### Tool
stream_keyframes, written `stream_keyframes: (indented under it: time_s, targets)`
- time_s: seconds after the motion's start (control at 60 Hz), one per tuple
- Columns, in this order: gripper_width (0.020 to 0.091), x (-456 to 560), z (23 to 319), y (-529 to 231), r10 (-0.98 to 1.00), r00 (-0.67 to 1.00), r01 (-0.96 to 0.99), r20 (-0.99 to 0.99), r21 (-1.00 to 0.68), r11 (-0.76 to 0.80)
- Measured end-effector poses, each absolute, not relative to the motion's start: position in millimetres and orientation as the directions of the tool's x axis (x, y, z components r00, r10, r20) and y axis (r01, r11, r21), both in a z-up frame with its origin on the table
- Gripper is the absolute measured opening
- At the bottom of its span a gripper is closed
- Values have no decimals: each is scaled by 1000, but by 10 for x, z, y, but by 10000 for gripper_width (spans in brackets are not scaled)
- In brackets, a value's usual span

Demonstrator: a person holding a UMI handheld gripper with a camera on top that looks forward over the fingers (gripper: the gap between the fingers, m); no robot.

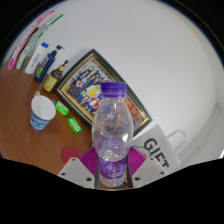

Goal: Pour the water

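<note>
A clear water bottle (112, 125) with a purple cap and purple label stands upright between my gripper's (112, 168) fingers. Both magenta pads (80, 160) press against its lower body, so the gripper is shut on it. The bottle appears lifted, with the wooden table (25, 130) seen below and beyond it. A white paper cup (42, 113) with a blue pattern stands upright on the table, beyond the fingers and to the left of the bottle. Its mouth is open and faces up.
A framed picture (88, 78) lies on the table behind the bottle. Several bottles (48, 64) stand at the far left near the wall. Two small green items (68, 115) lie beside the cup. A white bag marked "GIFT" (160, 150) sits to the right.
</note>
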State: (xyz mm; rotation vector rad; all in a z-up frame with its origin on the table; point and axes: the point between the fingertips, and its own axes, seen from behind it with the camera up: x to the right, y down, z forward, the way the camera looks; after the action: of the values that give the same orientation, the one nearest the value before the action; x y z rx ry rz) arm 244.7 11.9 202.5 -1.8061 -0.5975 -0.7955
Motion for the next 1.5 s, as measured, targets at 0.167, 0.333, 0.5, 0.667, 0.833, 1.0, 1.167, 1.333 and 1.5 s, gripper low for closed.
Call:
stream_keyframes:
  time_s: [0.167,0.333,0.5,0.667,0.833,1.0,1.167,1.333,1.5]
  targets:
    - [365,2143,2060,575,99,266,920,959,-222,-322]
    - [365,1974,2036,814,149,-134,944,980,171,-282]
    - [365,1874,1994,904,174,-333,899,927,368,-238]
    - [366,1822,1940,974,187,-341,901,921,378,-214]
    - [366,1848,1895,1008,203,-111,964,973,154,-214]
    - [365,1745,2012,961,186,395,909,900,-352,-224]
    - [367,1836,2051,939,134,801,596,583,-758,-265]
    - [366,1984,1670,972,89,973,231,214,-922,-309]
    - [366,2026,1189,1046,82,995,79,54,-935,-346]
